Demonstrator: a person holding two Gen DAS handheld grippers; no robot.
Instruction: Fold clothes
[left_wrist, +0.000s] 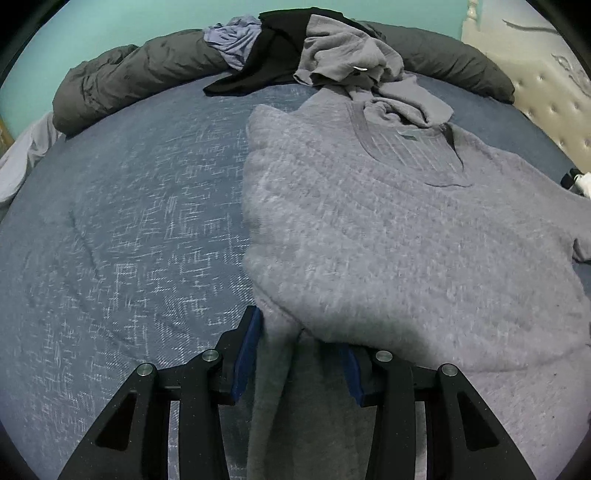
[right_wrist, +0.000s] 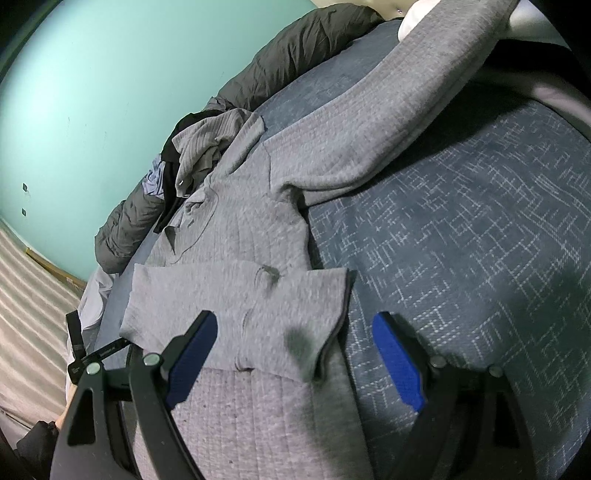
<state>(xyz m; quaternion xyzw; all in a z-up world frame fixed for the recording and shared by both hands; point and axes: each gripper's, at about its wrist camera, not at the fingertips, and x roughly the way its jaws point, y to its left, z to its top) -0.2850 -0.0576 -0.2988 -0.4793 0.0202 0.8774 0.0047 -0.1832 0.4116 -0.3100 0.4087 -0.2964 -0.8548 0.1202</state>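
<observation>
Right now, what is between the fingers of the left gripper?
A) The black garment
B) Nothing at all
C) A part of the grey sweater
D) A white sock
C: in the left wrist view a bunched strip of the grey sweater runs down between the blue pads of the left gripper, while the black garment lies far back on the bed.

Both wrist views look down, close – sharing the grey sweater (left_wrist: 388, 240).
</observation>
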